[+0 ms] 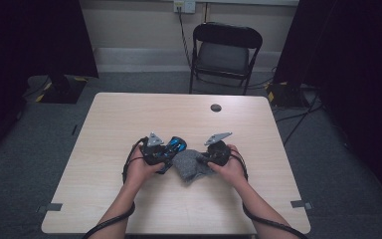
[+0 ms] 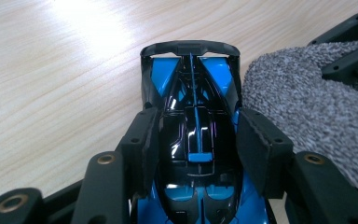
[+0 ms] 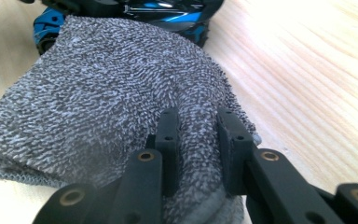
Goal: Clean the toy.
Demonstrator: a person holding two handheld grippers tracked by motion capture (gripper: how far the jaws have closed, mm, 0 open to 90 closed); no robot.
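Note:
A blue and black toy race car is clamped by its body between the pads of my left gripper, its rear wing pointing away. In the high view the car sits just above the table at centre, with the left gripper shut on it. A grey terry cloth lies bunched between the two hands. My right gripper is shut on a fold of that cloth, which reaches up against the car. The right gripper holds the cloth's right side.
The light wood table has a small dark round hole cover near its far edge. A black folding chair stands behind the table. Cables trail from both grippers over the near edge.

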